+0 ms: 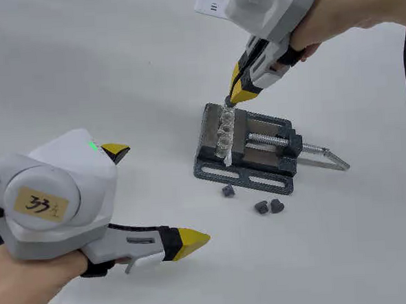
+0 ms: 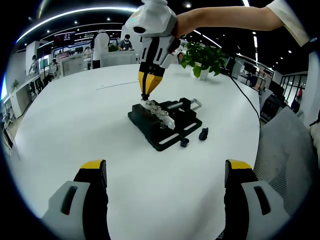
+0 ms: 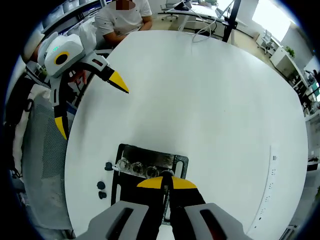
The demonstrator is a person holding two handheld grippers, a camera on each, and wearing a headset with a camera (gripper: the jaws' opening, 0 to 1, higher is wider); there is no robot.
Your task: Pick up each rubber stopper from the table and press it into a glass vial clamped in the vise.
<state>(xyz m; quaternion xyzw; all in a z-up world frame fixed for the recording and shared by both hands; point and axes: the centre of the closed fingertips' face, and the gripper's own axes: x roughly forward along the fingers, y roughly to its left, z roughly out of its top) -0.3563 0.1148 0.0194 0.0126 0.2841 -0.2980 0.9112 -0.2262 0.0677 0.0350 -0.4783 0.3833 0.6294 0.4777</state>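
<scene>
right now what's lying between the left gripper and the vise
Mostly bare white table, as the left gripper view shows; loose rubber stoppers lie close by the vise on its near side.

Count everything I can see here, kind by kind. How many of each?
Loose stoppers: 3
Vials clearly seen in the vise: 3 (another under the right gripper's tip cannot be told)
Vise: 1
Grippers: 2, the left gripper and the right gripper
Total: 9
</scene>
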